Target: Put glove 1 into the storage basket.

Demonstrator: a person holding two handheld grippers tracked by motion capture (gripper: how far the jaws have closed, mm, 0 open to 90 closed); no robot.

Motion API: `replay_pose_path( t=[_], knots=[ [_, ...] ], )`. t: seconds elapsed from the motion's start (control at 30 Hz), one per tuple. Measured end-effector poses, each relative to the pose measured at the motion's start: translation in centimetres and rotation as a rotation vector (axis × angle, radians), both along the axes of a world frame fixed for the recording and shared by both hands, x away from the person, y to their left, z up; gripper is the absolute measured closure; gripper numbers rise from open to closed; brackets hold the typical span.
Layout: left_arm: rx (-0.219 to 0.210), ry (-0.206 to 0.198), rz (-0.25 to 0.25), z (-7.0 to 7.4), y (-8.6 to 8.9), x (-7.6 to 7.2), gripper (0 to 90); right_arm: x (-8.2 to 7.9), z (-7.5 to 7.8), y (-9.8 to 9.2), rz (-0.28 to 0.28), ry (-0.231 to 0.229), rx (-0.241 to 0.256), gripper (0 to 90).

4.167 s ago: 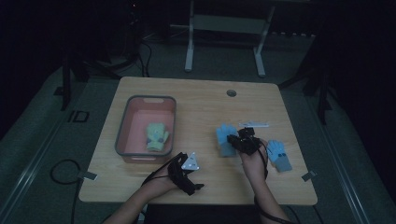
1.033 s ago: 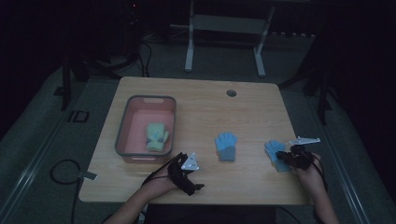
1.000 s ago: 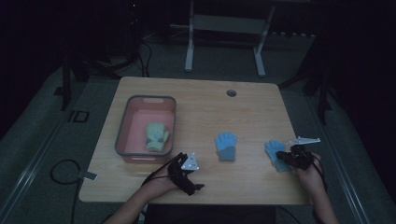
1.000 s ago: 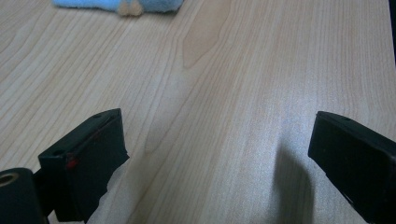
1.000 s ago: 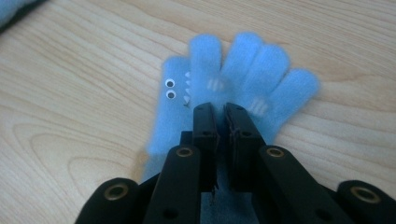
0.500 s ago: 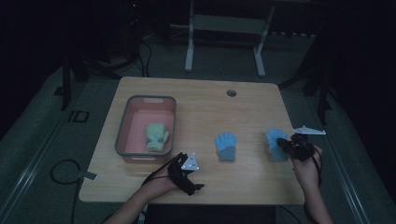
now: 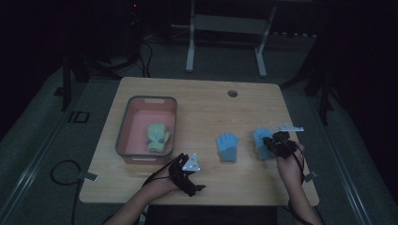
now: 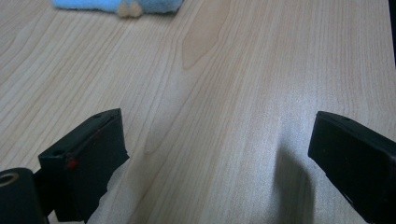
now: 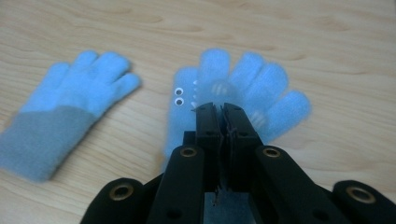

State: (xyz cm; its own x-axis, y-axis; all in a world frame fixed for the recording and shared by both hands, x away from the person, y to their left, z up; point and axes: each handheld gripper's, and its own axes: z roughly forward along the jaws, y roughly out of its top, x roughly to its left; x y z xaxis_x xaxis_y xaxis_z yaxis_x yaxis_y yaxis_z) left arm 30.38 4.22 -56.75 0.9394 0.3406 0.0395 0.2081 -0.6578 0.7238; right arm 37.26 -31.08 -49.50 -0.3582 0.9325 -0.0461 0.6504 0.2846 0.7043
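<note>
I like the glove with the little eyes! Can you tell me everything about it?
The blue glove with eyes looks soft and fuzzy, like fleece. It has two tiny googly eyes near one edge and pale marks on its palm. Its stubby fingers spread away from the right tongs, which are shut on its cuff end. It sits at the wooden table, right of a plainer blue glove, not touching it.

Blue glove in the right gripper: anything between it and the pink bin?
Yes. The other blue glove lies flat on the table between the held glove in the right gripper and the pink bin. Otherwise the wood looks bare.
</note>
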Motion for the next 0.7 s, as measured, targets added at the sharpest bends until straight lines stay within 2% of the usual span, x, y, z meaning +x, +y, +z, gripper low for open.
replay_pose_path(
  t=[0.03,0.17,0.23,0.37,0.5,0.6,0.7],
  knots=[
    [0.0,0.002,0.0,0.0,0.0,0.0,4.5,0.3,-0.6,0.3,-0.009,0.02,0.016,85.9],
    [-0.001,0.001,-0.001,0.0,0.0,0.0,4.5,0.5,-1.5,0.7,-0.029,0.042,0.036,85.8],
    [0.004,0.0,-0.004,0.0,0.0,0.0,4.5,0.5,-1.8,0.8,-0.034,0.047,0.035,85.6],
    [0.005,-0.002,-0.005,0.0,-0.1,-0.1,4.5,0.8,-3.2,1.0,-0.045,0.066,0.022,83.6],
    [0.008,-0.001,-0.005,0.0,0.0,0.0,4.4,1.2,-4.3,1.0,-0.042,0.095,0.007,77.1],
    [0.006,-0.002,-0.005,0.0,-0.1,-0.1,4.5,1.3,-4.5,0.9,-0.036,0.104,0.012,75.3],
    [0.009,-0.003,-0.007,-0.1,-0.1,-0.1,4.4,1.3,-4.0,0.8,-0.029,0.099,0.015,72.6]
  ],
)
